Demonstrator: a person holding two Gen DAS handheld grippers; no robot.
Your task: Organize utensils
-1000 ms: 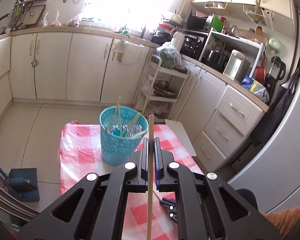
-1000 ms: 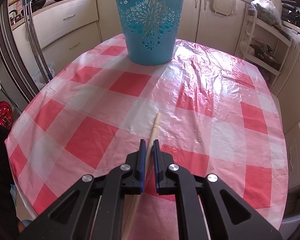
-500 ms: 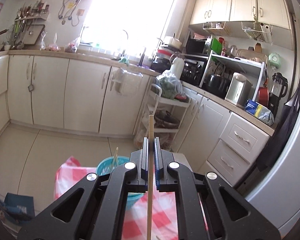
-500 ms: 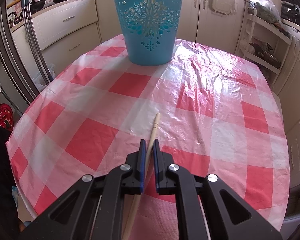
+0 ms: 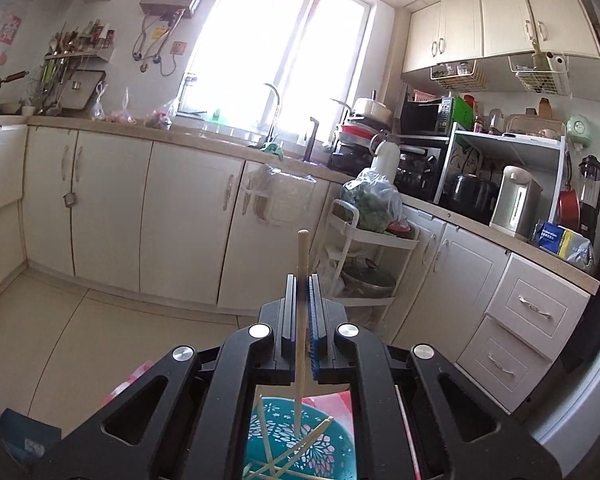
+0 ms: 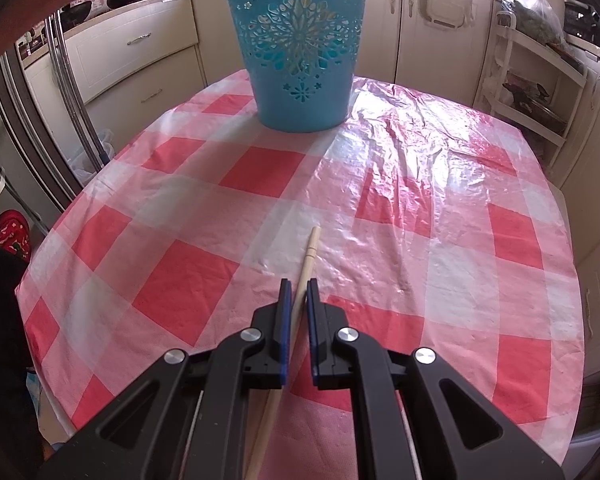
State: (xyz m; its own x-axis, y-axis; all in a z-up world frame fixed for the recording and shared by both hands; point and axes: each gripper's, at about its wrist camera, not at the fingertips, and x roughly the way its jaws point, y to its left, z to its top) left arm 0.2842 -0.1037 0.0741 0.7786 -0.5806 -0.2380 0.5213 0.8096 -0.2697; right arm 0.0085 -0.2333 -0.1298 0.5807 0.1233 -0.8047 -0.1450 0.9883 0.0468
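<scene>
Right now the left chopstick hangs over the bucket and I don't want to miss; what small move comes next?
Probably open the left gripper and let the chopstick drop. Its lower end already dips inside the bucket among the other sticks, so it should slide in. The right gripper holds a second chopstick low over the table, which can follow.

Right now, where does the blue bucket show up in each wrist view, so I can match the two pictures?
Left wrist: the blue bucket is at the bottom centre, seen from above, below the left gripper, with chopsticks inside.
Right wrist: the blue bucket stands upright at the top centre, at the far end of the table, well beyond the right gripper.
Shared landmark: the red-and-white checked tablecloth under the bucket, a sliver in the left view.
</scene>
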